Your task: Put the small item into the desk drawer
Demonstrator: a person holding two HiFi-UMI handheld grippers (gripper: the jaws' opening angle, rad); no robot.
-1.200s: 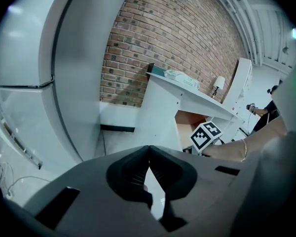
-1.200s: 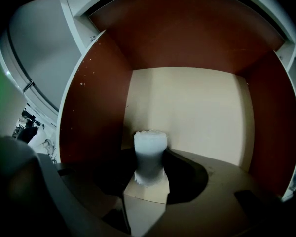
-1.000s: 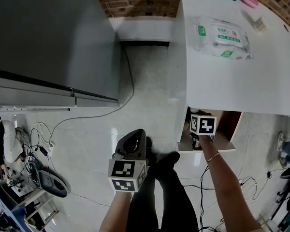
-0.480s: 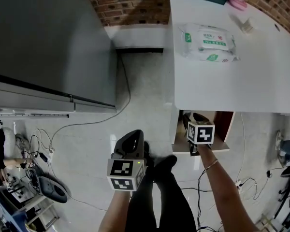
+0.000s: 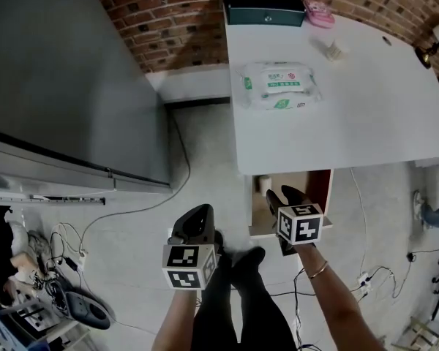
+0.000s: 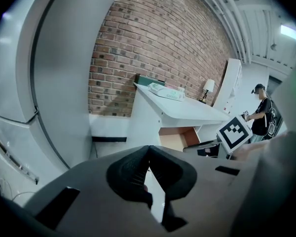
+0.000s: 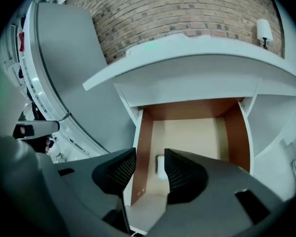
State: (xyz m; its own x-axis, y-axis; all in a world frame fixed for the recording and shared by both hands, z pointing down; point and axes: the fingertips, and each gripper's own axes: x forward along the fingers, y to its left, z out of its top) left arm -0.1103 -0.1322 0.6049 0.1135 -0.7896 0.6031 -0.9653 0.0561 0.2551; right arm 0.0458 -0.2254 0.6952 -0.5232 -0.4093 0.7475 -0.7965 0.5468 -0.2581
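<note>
Judging from how things lie, the main step looks done. The small item (image 7: 161, 168), a pale little thing whose kind I cannot tell, lies on the floor of the open drawer (image 7: 197, 132). In the right gripper view it sits near the 7 o'clock corner of the drawer, close to the brown side wall. The right tool (image 7: 150, 158) hovers at the drawer front. Its jaws stand apart and are closing, and the pads press on nothing; the item shows only through the gap between them, further inside the drawer. The left tool (image 6: 149, 156) has its jaws together and holds nothing. In the head view it hangs at 9 o'clock of the right tool, above the floor and well apart from the drawer. The drawer sticks out under the 6 o'clock edge of the white surface (image 5: 351, 123), where a pack of wipes (image 5: 280, 85) lies toward 11 o'clock. What is left, I think, is only to draw the right tool away, and perhaps to push the drawer in, although the task sentence does not ask for this.
</note>
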